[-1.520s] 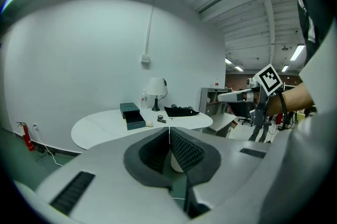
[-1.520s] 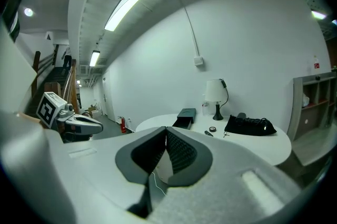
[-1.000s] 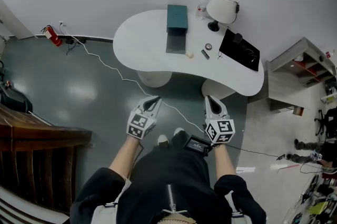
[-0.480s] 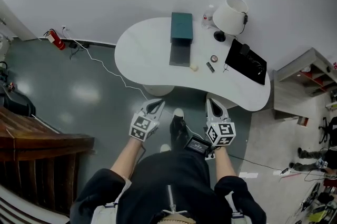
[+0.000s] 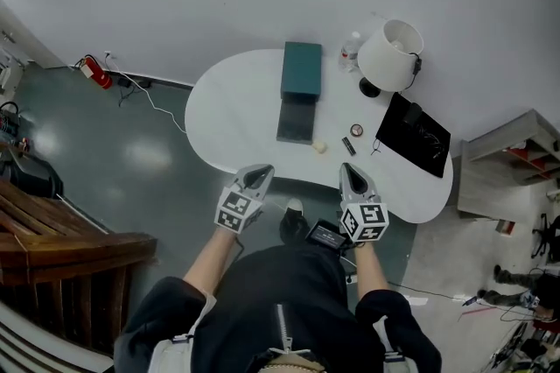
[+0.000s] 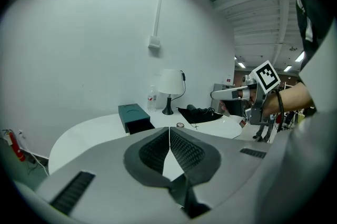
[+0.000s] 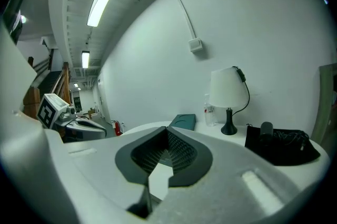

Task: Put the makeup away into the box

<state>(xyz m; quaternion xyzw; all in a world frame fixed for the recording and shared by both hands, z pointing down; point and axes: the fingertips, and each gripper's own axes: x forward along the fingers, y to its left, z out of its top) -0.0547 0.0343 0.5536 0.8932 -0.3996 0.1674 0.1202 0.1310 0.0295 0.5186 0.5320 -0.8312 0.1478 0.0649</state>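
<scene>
At the left, our left gripper point(image 5: 256, 173) hangs at the near edge of the smooth white kidney-shaped table point(image 5: 232, 113). Its jaws are pressed together with nothing between them. Next comes the teal rectangular box point(image 5: 302, 71), standing towards the back of the table. Its shallow grey drawer point(image 5: 296, 119) is pulled out towards us, and we cannot tell what lies in it.

The makeup sits loose on the table, just right of the drawer and outside the box. There is a small rounded cream-coloured piece point(image 5: 320, 147), a short dark tube point(image 5: 348, 145) and a little round compact point(image 5: 356, 130).

Our right gripper point(image 5: 349, 169) hangs near these pieces at the table's front edge. Its ribbed jaws are closed tip to tip and hold nothing.

Further back stand a clear plastic bottle point(image 5: 352, 50) and a white lamp with a drum shade on a thin black stem point(image 5: 391, 54). At the far right lies a black fabric mat point(image 5: 416, 135) with dark cords on it.
</scene>
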